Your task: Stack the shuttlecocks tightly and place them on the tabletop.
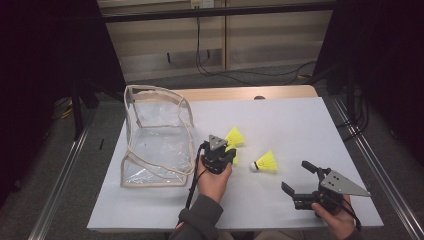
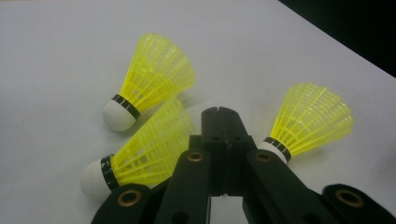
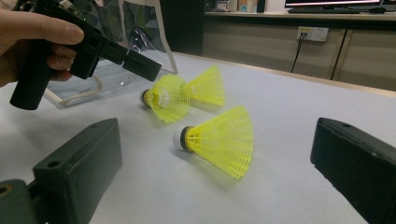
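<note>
Three yellow shuttlecocks with white corks lie on the white table top. My left gripper (image 2: 219, 112) is shut with nothing between its jaws, and it hovers among them: one shuttlecock (image 2: 149, 81) ahead to its left, a second (image 2: 140, 154) close by its left side, the third (image 2: 308, 119) to its right. In the high view this gripper (image 1: 229, 154) partly covers the middle shuttlecock (image 1: 234, 156), with another (image 1: 235, 136) just beyond. My right gripper (image 1: 295, 176) stands wide open near the front right, facing the third shuttlecock (image 3: 219, 140), which lies ahead of its jaws.
A clear plastic bag with beige trim (image 1: 155, 135) stands open on the left part of the table. The wooden table edge (image 1: 240, 93) runs along the back. Cables trail on the floor behind.
</note>
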Demonstrator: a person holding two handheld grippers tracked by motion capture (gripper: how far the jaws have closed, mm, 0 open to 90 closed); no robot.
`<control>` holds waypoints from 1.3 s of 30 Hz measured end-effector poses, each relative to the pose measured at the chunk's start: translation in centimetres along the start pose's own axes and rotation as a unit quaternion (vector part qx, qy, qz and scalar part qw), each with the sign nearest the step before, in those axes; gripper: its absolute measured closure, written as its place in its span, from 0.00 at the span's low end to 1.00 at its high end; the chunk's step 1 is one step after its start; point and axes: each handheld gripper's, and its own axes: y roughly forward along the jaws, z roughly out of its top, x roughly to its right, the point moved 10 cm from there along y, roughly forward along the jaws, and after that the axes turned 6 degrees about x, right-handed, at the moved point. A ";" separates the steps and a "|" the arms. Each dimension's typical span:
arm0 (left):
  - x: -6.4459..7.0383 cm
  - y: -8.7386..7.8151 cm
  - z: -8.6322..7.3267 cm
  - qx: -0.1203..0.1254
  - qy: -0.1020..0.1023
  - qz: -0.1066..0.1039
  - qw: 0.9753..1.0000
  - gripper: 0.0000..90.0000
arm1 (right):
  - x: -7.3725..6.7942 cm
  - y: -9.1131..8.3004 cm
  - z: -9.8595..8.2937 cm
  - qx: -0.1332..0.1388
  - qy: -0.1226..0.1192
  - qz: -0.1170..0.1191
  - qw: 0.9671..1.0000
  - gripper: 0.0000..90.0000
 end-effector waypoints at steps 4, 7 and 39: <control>0.0 -0.3 -0.5 -0.003 0.002 0.001 1.000 1.00 | 0.0 0.0 0.0 0.000 -0.001 0.001 1.000 0.02; 0.0 -0.4 -1.0 -0.010 0.002 0.003 1.000 1.00 | 0.0 0.0 0.0 0.000 -0.001 0.000 1.000 0.02; -1.6 1.1 -4.3 -0.023 -0.018 0.049 0.998 1.00 | 0.1 0.0 0.0 0.001 -0.001 0.000 1.000 0.02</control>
